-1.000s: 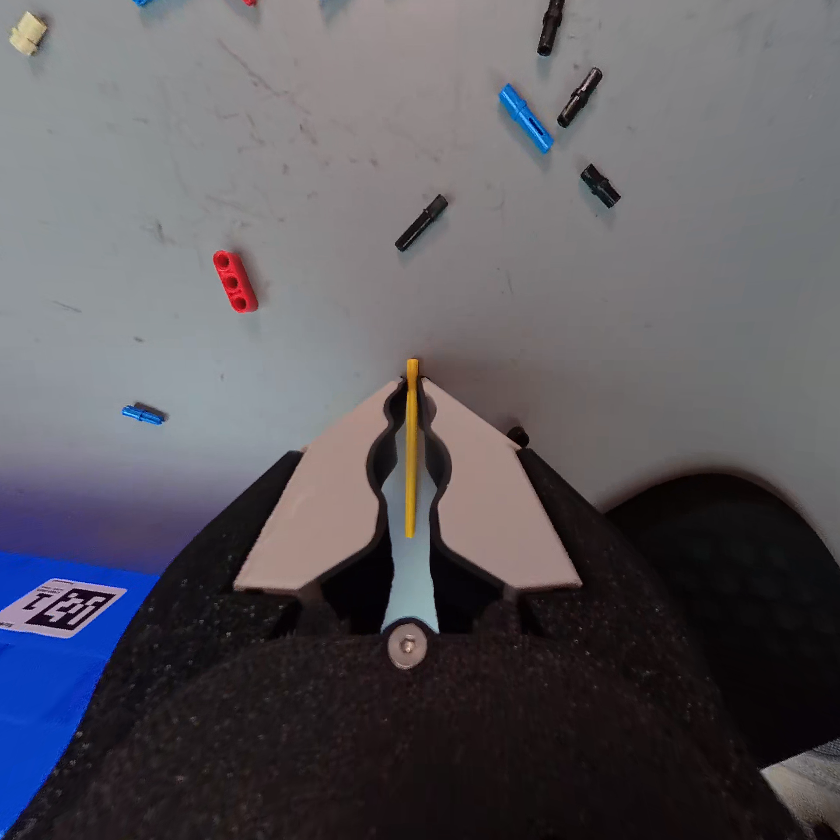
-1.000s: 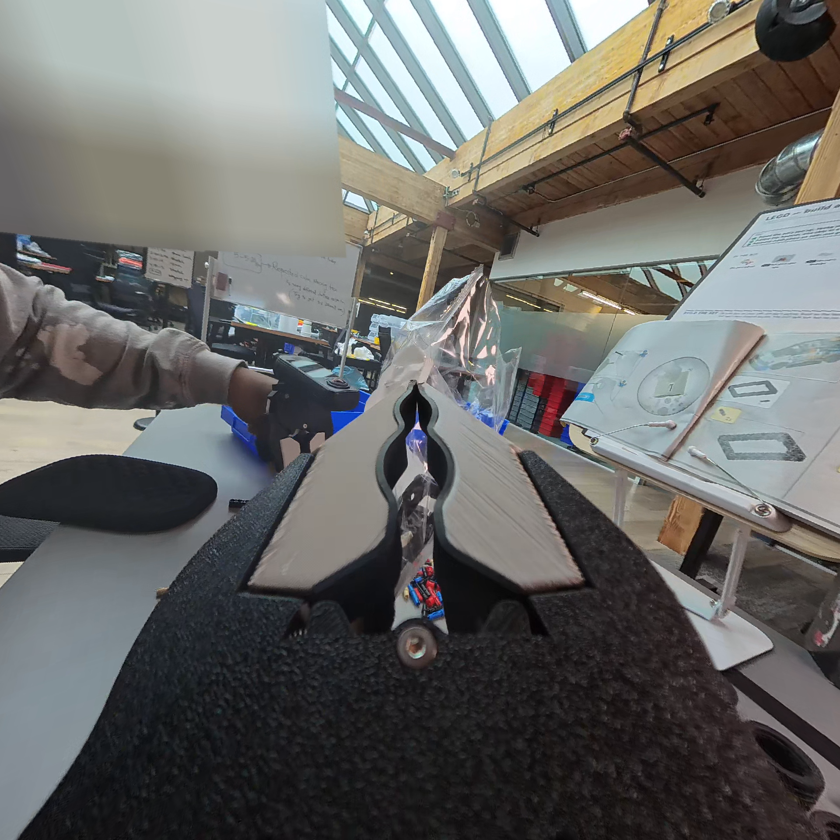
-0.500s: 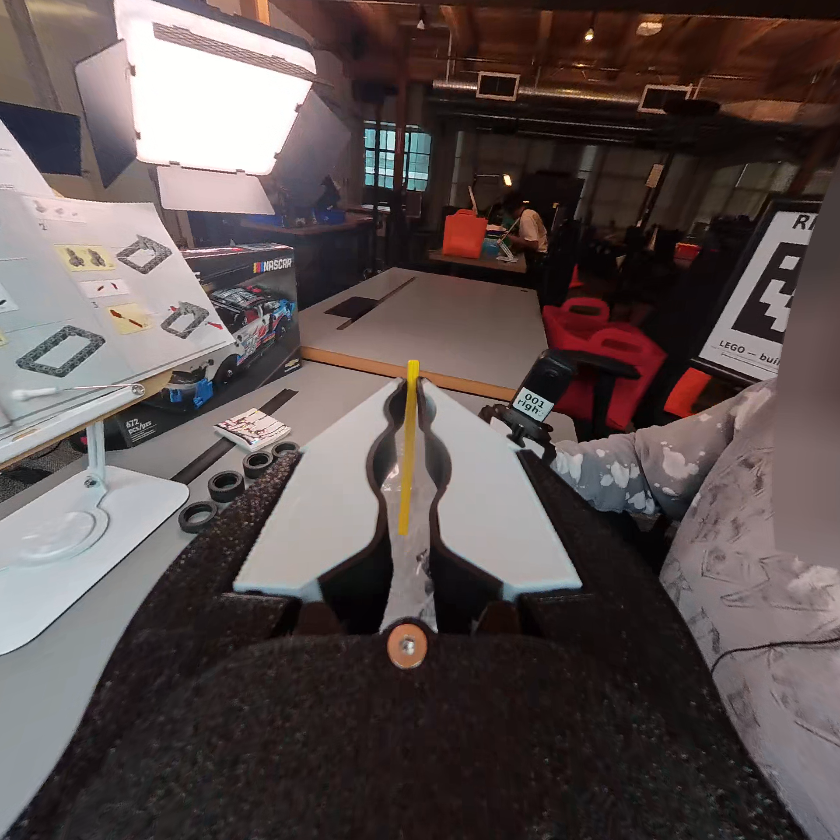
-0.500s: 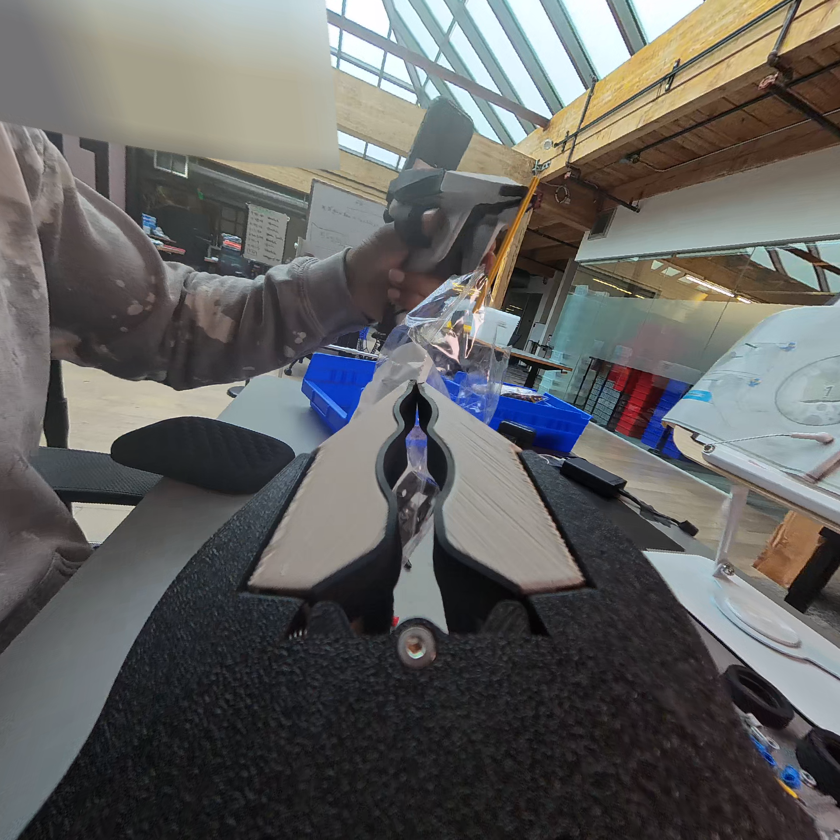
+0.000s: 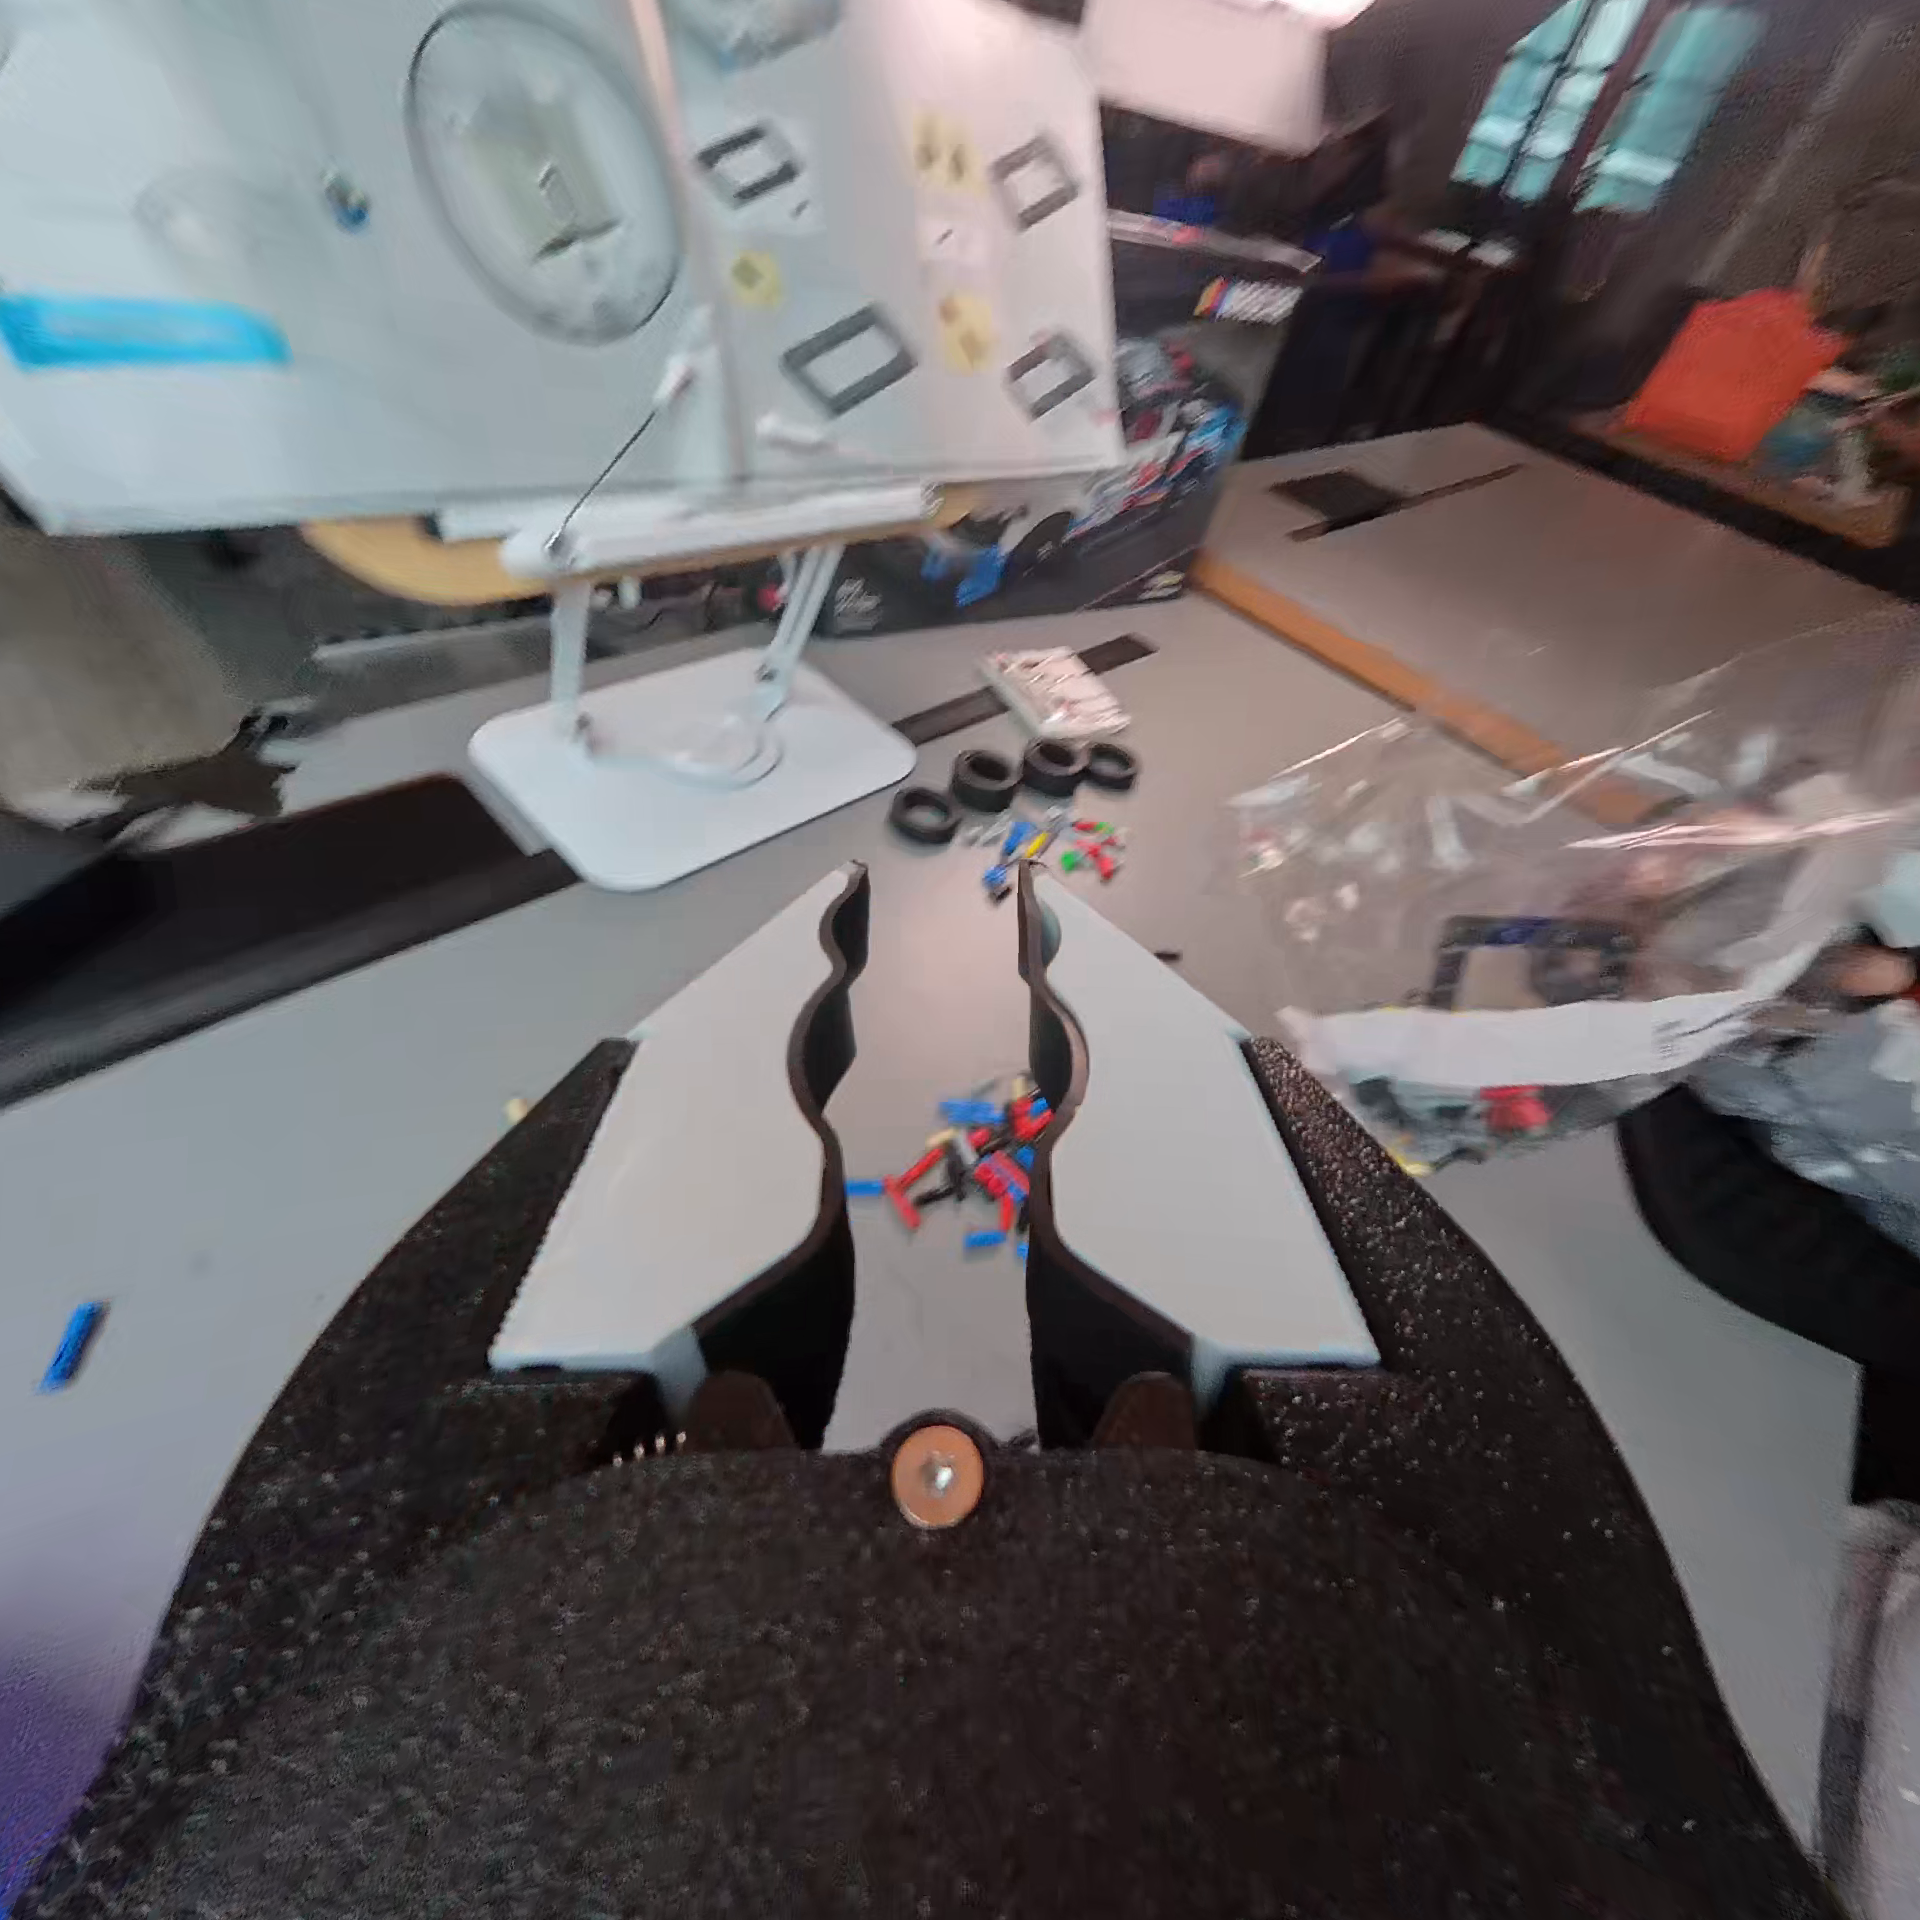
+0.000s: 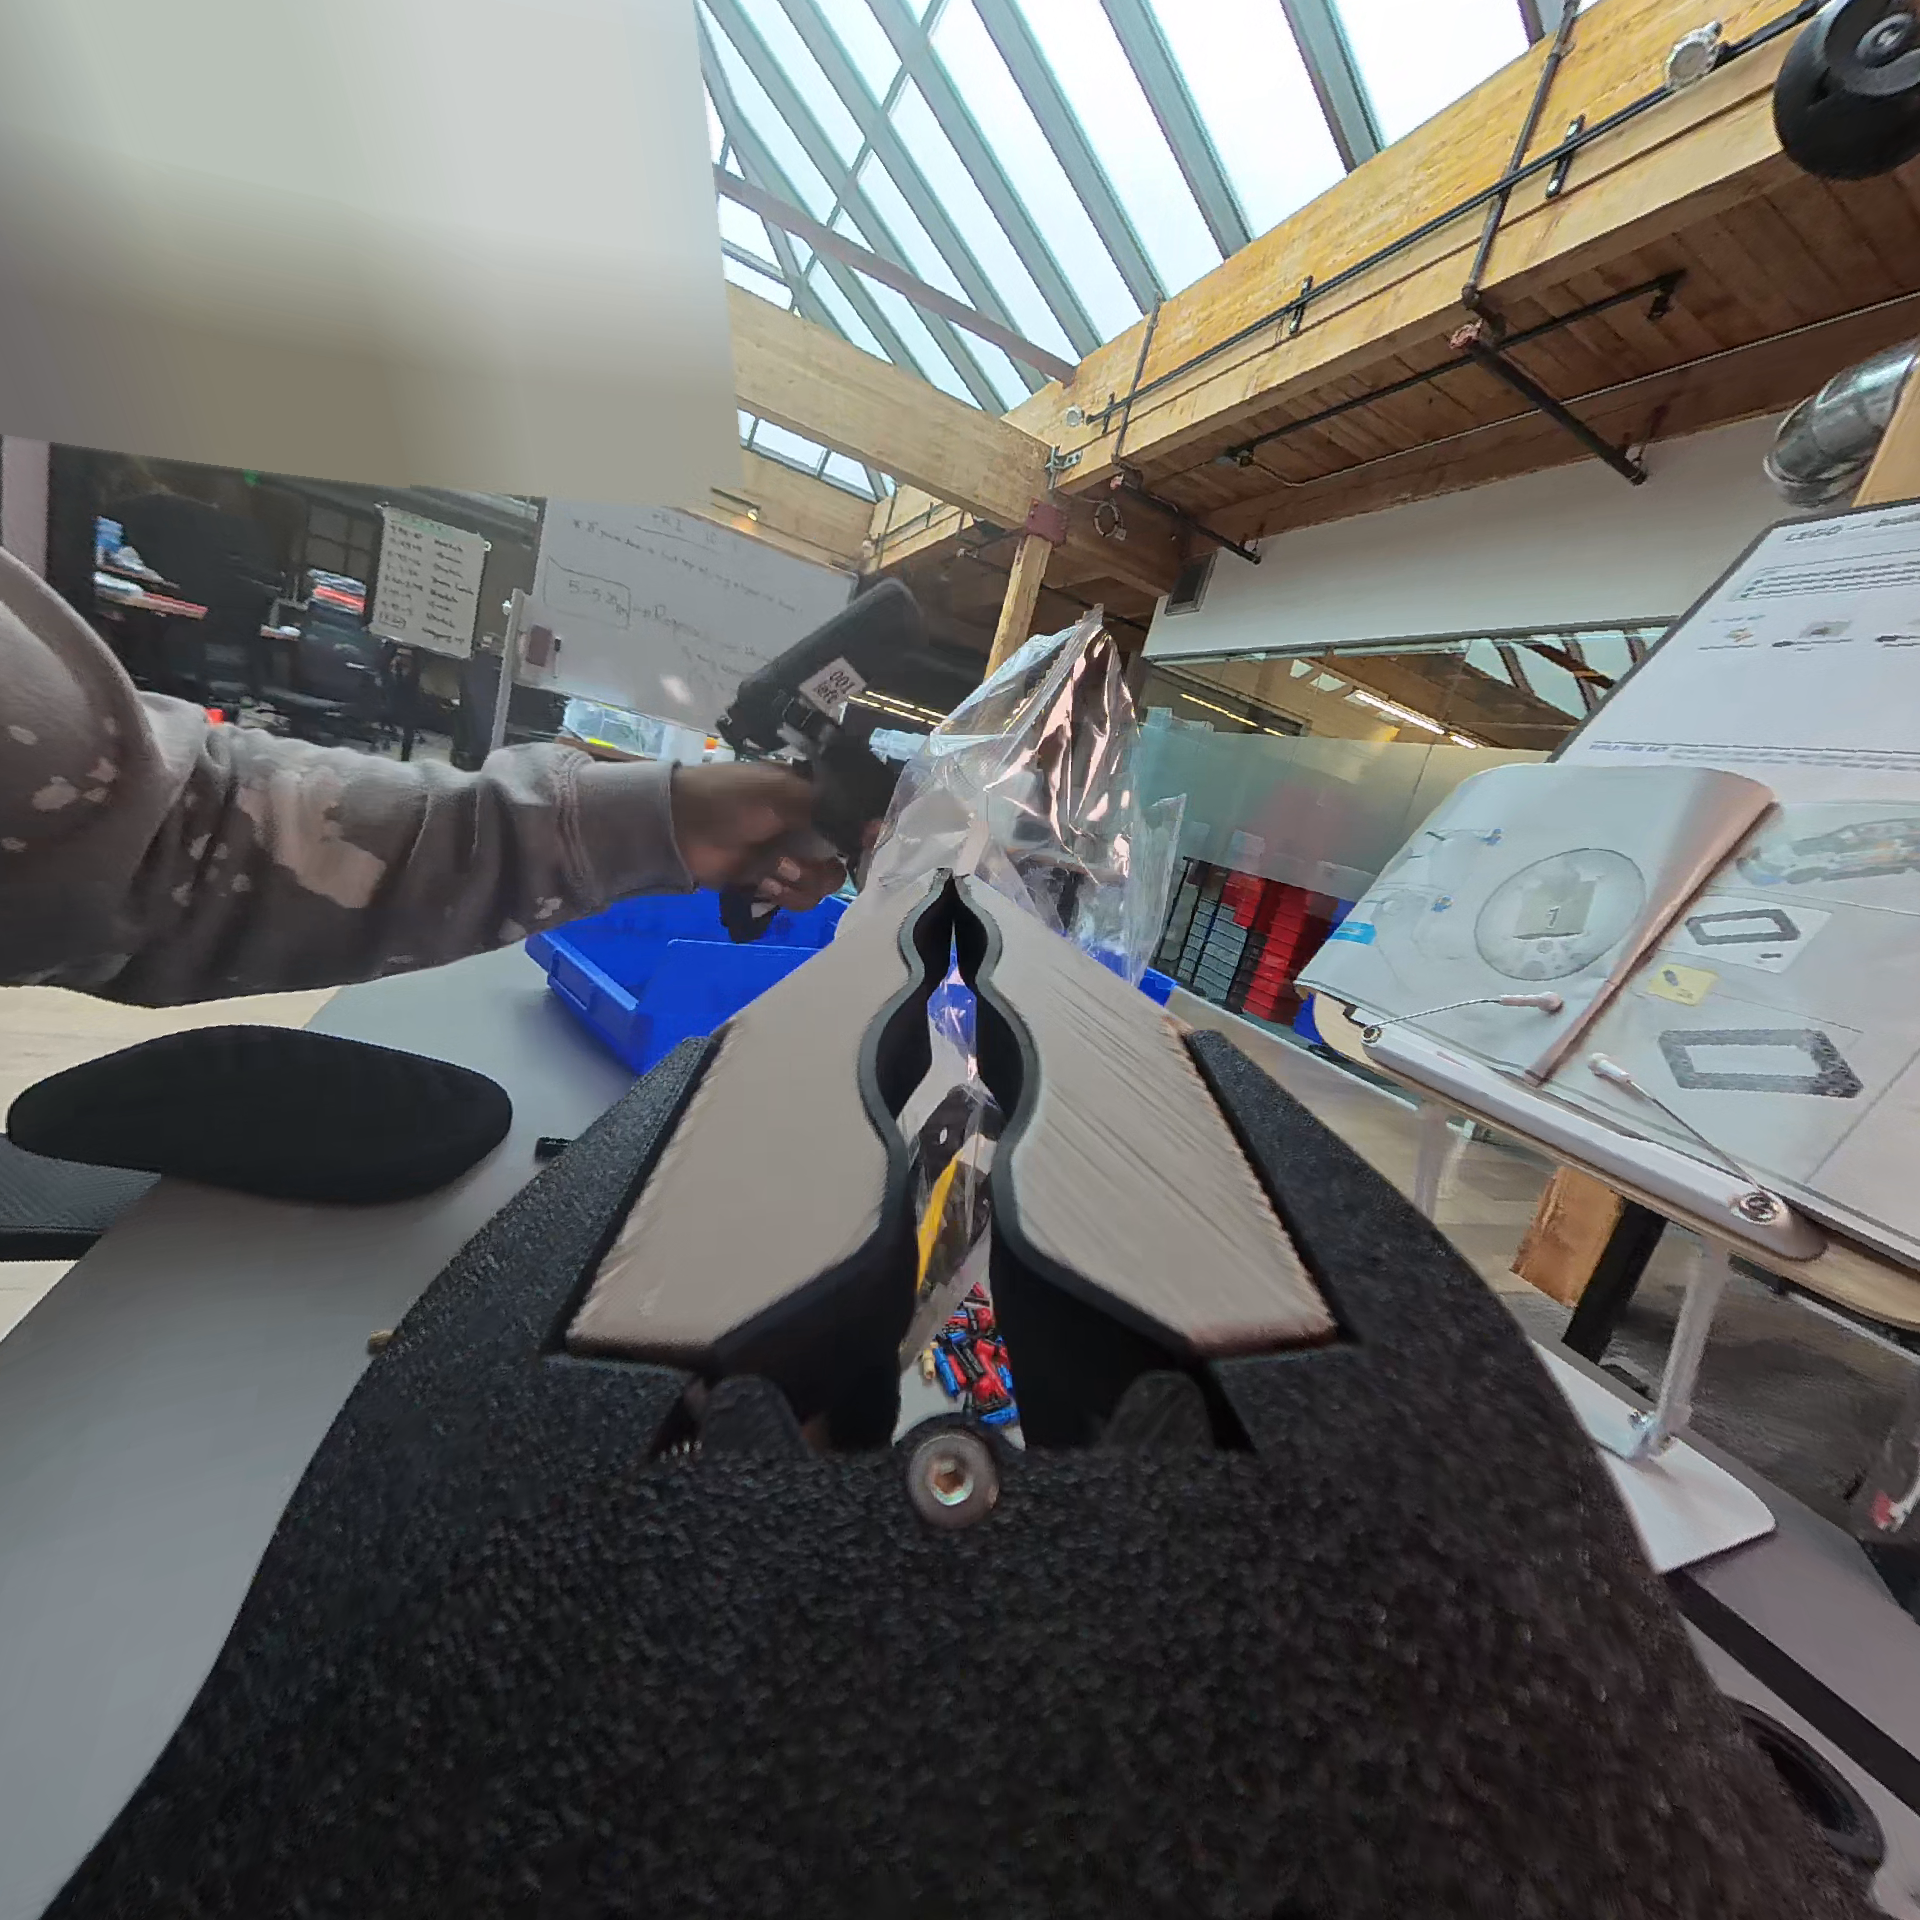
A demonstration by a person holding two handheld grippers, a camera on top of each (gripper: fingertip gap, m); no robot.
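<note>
My left gripper point(image 5: 942, 883) is open and empty, held above the grey table point(image 5: 312, 1195). A pile of small red, blue and black pieces point(image 5: 966, 1153) lies on the table below its fingers. My right gripper point(image 6: 951, 883) is shut on a clear plastic bag point(image 6: 1039, 769), which hangs down between its fingers. A yellow piece point(image 6: 932, 1205) shows inside the bag there. The bag also shows in the left wrist view point(image 5: 1558, 883), at the right. A hand point(image 6: 748, 831) holds the left gripper's handle point(image 6: 831, 686) just behind the bag.
An instruction booklet on a white stand point(image 5: 686, 769) stands at the back, also in the right wrist view point(image 6: 1662, 987). Several black tyres point(image 5: 1013, 774) and more small pieces point(image 5: 1049, 842) lie beside it. A blue bin point(image 6: 675, 966) and a black pad point(image 6: 260, 1112) are at the left. Left tips to right tips: about 25 centimeters.
My left gripper has opened and the yellow rod is gone from its fingers. It has swung down towards the table. A yellow piece now shows inside the bag in my right gripper.
</note>
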